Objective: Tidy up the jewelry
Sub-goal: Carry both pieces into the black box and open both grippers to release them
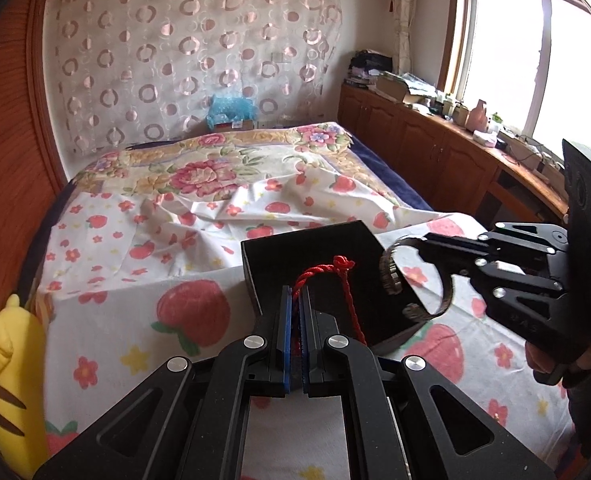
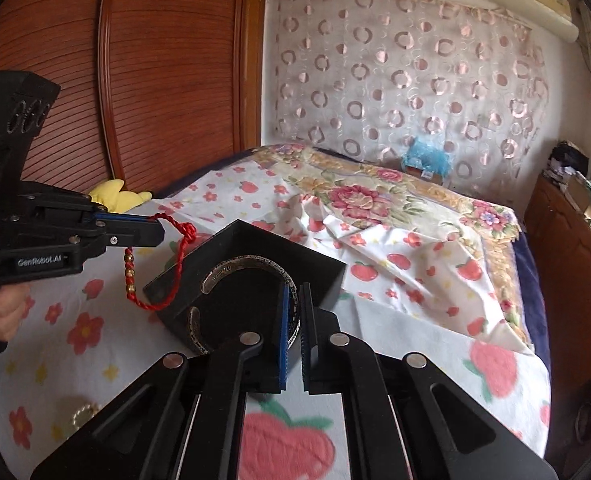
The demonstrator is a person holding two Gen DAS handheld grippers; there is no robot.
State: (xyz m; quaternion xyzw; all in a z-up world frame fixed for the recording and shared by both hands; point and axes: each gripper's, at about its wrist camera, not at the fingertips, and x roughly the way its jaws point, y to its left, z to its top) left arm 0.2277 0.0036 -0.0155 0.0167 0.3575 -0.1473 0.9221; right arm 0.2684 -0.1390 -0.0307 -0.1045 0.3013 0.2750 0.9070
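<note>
Both pieces hang right over the box, just need to go down

The left gripper [image 1: 295,304] is pinching the red cord bracelet [image 1: 345,280], which dangles over the near left edge of the black box [image 1: 287,256]. The right gripper [image 2: 295,320] is clamped on the silver cuff bangle [image 2: 247,268], held above the box opening with its gap facing left. The box sits on the strawberry-print surface [image 1: 111,344], directly below and between the two, so I'd guess either one drops in with a short lowering move; the cuff looks better centred.
</note>
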